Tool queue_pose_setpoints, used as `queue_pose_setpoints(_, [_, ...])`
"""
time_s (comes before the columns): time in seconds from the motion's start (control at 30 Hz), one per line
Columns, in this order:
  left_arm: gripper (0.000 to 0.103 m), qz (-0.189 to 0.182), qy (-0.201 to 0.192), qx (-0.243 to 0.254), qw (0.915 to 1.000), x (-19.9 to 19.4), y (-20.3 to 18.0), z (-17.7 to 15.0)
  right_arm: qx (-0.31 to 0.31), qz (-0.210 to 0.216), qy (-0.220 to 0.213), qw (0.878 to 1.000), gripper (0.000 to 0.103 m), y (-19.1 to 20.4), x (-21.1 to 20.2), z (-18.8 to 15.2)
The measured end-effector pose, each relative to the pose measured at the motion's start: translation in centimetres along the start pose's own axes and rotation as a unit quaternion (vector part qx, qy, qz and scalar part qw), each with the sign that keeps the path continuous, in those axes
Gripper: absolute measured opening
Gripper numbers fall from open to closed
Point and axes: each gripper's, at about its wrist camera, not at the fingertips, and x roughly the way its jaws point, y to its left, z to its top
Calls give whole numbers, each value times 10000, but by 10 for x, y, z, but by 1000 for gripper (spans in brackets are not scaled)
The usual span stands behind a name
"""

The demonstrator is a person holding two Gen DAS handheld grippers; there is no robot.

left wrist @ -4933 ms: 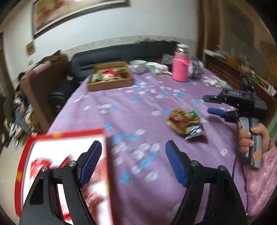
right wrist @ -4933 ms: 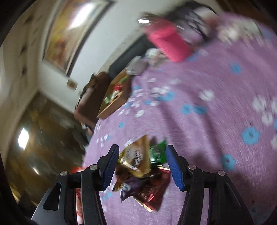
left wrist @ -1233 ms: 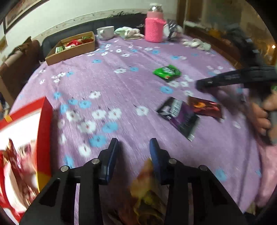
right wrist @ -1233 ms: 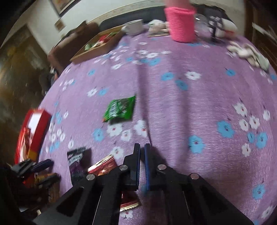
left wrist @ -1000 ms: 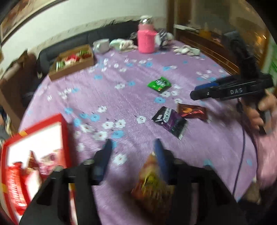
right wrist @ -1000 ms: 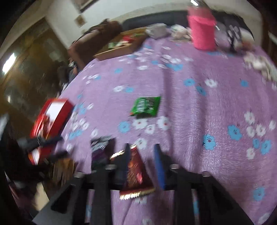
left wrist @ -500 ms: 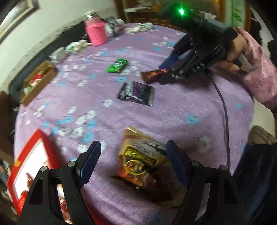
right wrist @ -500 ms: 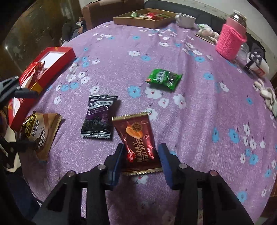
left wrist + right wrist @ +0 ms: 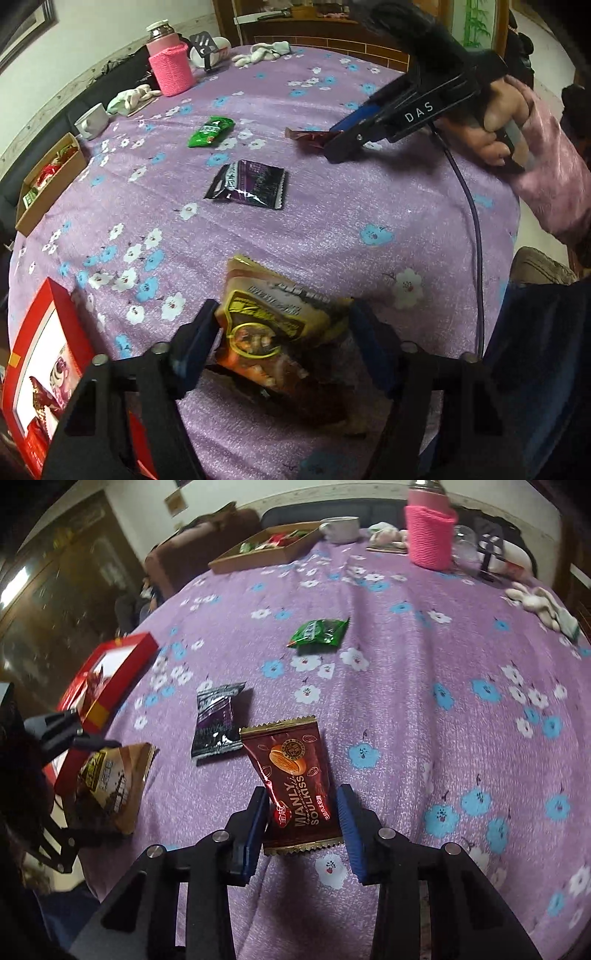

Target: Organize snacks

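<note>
Purple cloth with blue and white flowers covers the counter (image 9: 424, 686), and several snack packets lie on it. The left claw (image 9: 284, 332) stands over the near edge of the counter with its jaws about half open, and the gold packet (image 9: 273, 328) lies between them. Its jaws have just been closing; the left pad is at the packet's edge, but whether both pads already press on it cannot be told. Just to the left of this claw is the red box (image 9: 44, 365), open, with red wrapped snacks inside.

The right claw (image 9: 301, 825) points down at the brown packet (image 9: 295, 786), which lies flat on the cloth with its lower end between the two blue pads. The jaws are rather narrow, yet a small gap shows on each side of the packet, so they do not hold it. In the left wrist view a hand (image 9: 491, 125) in a pink sleeve (image 9: 550, 177) grips the handle of this claw.

The dark purple packet (image 9: 218, 720) lies just beside the brown one, its corner almost touching. The green packet (image 9: 319, 633) lies further away, towards the middle of the counter. At the far side stand a cardboard tray (image 9: 266, 555) with more snacks, a white cup (image 9: 341, 528) and a bottle in a pink knitted cover (image 9: 430, 535).
</note>
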Motion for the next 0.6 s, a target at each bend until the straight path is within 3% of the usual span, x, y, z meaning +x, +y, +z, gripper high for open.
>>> queue_pose_setpoints(0.13, [50,-73,-162,-414,9990,-6,8,-7,161,54,-81,9998,40,-4,-2,-1])
queue_pose_setpoints(0.33, [47,37,-401,-1006,9941,-9,2,-16,250,-430,-326,9982,40,10,-1,-6])
queue_pose_setpoints(0.43, [41,-71,-612,-1487,9870,-15,5,-21,438,-300,-413,9977,36,10,-2,-7])
queue_pose_setpoints(0.5, [41,-206,-750,-1860,9795,-17,10,-26,629,7,-470,9969,35,9,-2,-9])
queue_pose_setpoints(0.6, [41,-284,-919,-2263,9693,-18,16,-32,766,123,-557,9954,34,11,-3,-11])
